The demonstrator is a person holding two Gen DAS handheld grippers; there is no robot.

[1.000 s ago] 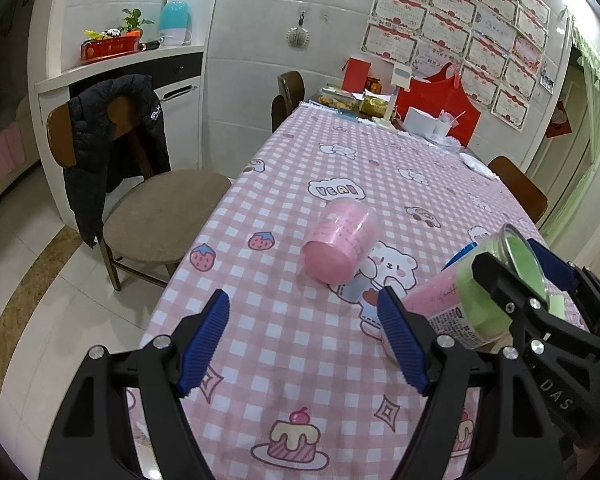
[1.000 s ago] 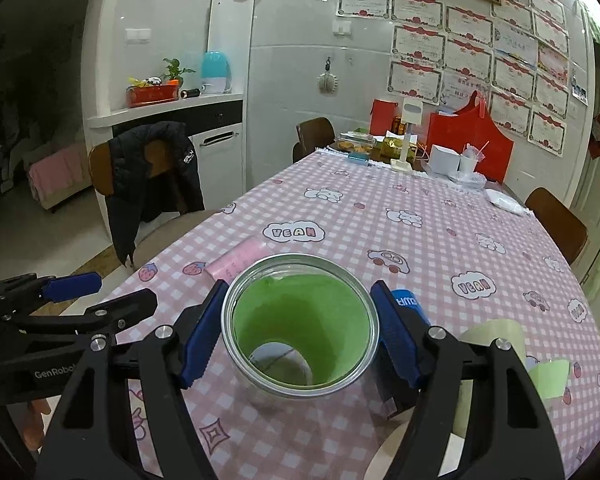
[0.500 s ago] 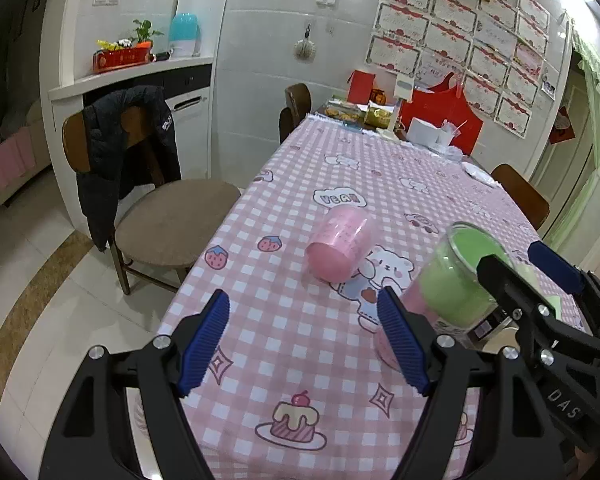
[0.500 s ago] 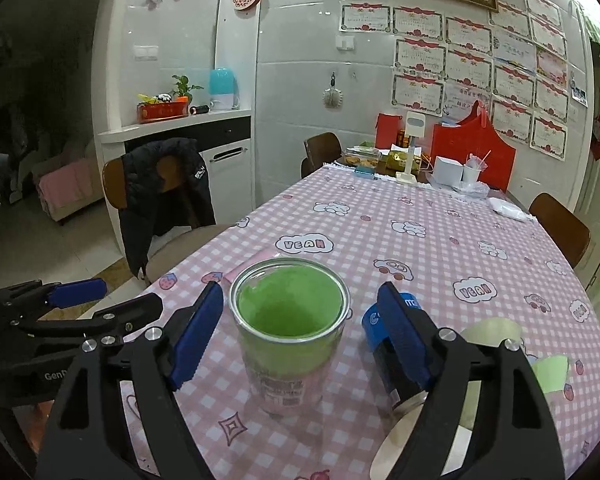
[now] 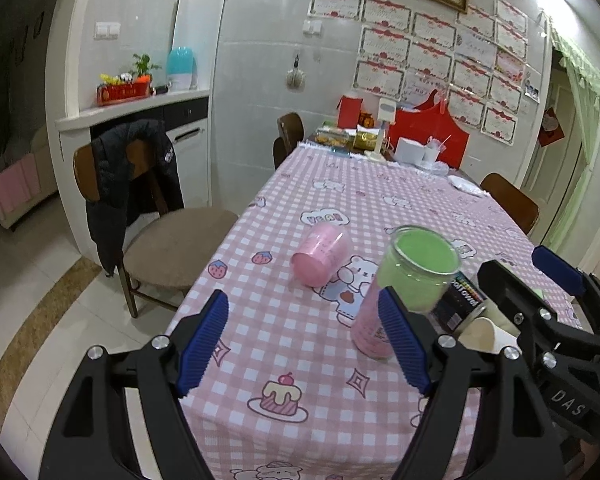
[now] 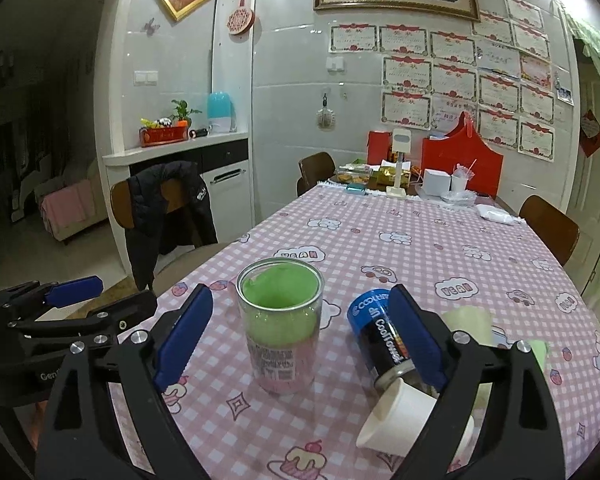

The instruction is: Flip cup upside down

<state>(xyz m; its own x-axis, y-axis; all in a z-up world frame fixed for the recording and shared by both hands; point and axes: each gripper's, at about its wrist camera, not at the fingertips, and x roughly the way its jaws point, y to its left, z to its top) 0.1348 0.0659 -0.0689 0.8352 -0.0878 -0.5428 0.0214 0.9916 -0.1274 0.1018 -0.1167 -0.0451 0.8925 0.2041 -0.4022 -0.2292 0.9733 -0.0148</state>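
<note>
A clear cup with a green top and pink bottom (image 6: 282, 326) stands on the pink checked tablecloth (image 6: 440, 256); it also shows in the left wrist view (image 5: 404, 292). My right gripper (image 6: 300, 334) is open, its blue pads on either side of the cup and apart from it. My left gripper (image 5: 304, 344) is open and empty, just left of the cup over the table's near corner. A pink cup (image 5: 320, 254) lies on its side further back.
A black and blue can (image 6: 382, 334) lies beside the standing cup, with a white paper cup (image 6: 400, 416) on its side near it. A chair with a dark jacket (image 5: 136, 184) stands left of the table. Boxes and dishes (image 6: 432, 180) crowd the far end.
My right gripper, shut on the tilted green cup a second ago, set it standing on the table, opened and drew back. My left gripper rose and pulled back slightly.
</note>
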